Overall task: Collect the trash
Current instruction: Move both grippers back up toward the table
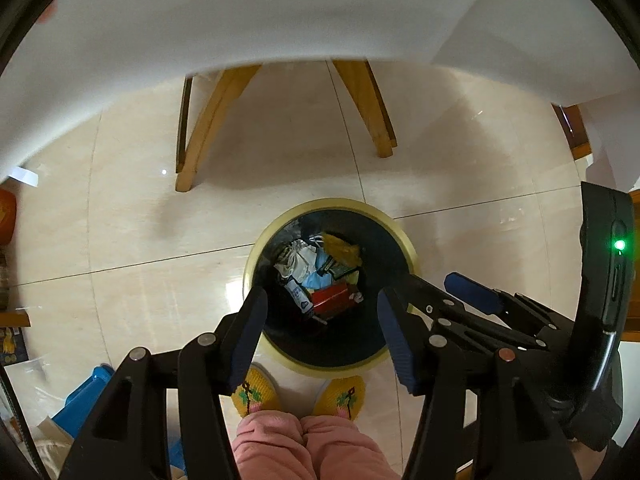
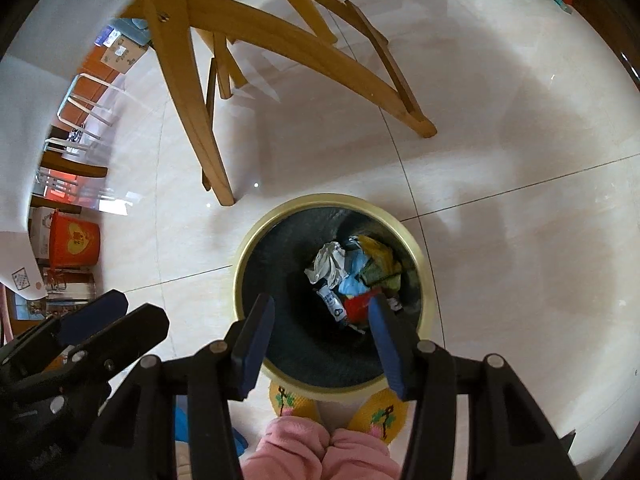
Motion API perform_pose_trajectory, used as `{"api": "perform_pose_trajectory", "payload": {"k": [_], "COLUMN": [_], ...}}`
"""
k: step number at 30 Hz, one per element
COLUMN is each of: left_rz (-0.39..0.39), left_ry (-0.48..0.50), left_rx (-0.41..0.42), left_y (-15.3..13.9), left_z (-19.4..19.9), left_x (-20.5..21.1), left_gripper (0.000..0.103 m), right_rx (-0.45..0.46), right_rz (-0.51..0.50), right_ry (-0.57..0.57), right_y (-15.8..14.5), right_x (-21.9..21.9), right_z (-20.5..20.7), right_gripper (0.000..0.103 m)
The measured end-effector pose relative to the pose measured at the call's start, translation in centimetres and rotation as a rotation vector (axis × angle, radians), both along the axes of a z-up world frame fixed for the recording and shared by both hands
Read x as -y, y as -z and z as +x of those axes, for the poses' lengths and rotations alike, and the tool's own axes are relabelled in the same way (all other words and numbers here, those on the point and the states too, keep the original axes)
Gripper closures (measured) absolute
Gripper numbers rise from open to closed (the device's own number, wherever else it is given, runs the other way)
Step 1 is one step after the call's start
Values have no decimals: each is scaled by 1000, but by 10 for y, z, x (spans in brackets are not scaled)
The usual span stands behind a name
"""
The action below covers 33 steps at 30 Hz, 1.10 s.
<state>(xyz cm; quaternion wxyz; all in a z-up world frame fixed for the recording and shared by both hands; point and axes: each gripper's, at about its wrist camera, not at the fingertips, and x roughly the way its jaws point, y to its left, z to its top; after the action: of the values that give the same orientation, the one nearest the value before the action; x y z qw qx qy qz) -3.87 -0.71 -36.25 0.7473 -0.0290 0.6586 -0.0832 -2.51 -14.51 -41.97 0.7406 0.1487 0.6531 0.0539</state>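
A round bin [image 1: 332, 203] with a yellow rim and a black liner stands on the tiled floor, seen from right above. In it lies mixed trash [image 1: 320, 272]: crumpled white paper [image 1: 298, 256], a red carton [image 1: 330, 298], a small white bottle and yellow wrappers. My left gripper [image 1: 321, 292] hangs over the bin's mouth, pointing down, open and empty. My right gripper [image 2: 320, 300] hangs beside it over the same bin [image 2: 332, 199], open and empty too. The right gripper [image 1: 436, 280] shows at the left wrist view's right edge, and the left gripper [image 2: 140, 307] at the right wrist view's lower left.
Wooden table legs [image 2: 192, 112] stand just behind the bin under a white table top [image 1: 240, 12]. A person's yellow slippers [image 1: 256, 392] and pink trousers [image 1: 304, 448] are at the bin's near side. A blue box [image 1: 88, 392] sits lower left, a red bucket [image 2: 74, 244] far left.
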Motion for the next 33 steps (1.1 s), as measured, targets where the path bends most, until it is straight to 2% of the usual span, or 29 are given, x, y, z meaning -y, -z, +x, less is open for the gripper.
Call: {"api": "perform_pose_trajectory", "payload": {"k": [5, 17, 26, 33], "left_rz": [0, -15, -26, -20], "left_ry": [-2, 30, 52, 66], "left_rx": [15, 78, 161, 251], "left_y": [-34, -147, -239, -315], "left_z": [0, -12, -21, -29], "left_x": [-5, -9, -8, -10], "left_gripper": [47, 47, 47, 46], "right_rx": [17, 85, 159, 242], "right_rz": [8, 50, 67, 82], "right_ry": [8, 26, 37, 10], "right_y": [-37, -140, -217, -290], "right_x": [-2, 0, 8, 11], "right_z": [-7, -24, -37, -44], "right_gripper": [53, 53, 53, 53]}}
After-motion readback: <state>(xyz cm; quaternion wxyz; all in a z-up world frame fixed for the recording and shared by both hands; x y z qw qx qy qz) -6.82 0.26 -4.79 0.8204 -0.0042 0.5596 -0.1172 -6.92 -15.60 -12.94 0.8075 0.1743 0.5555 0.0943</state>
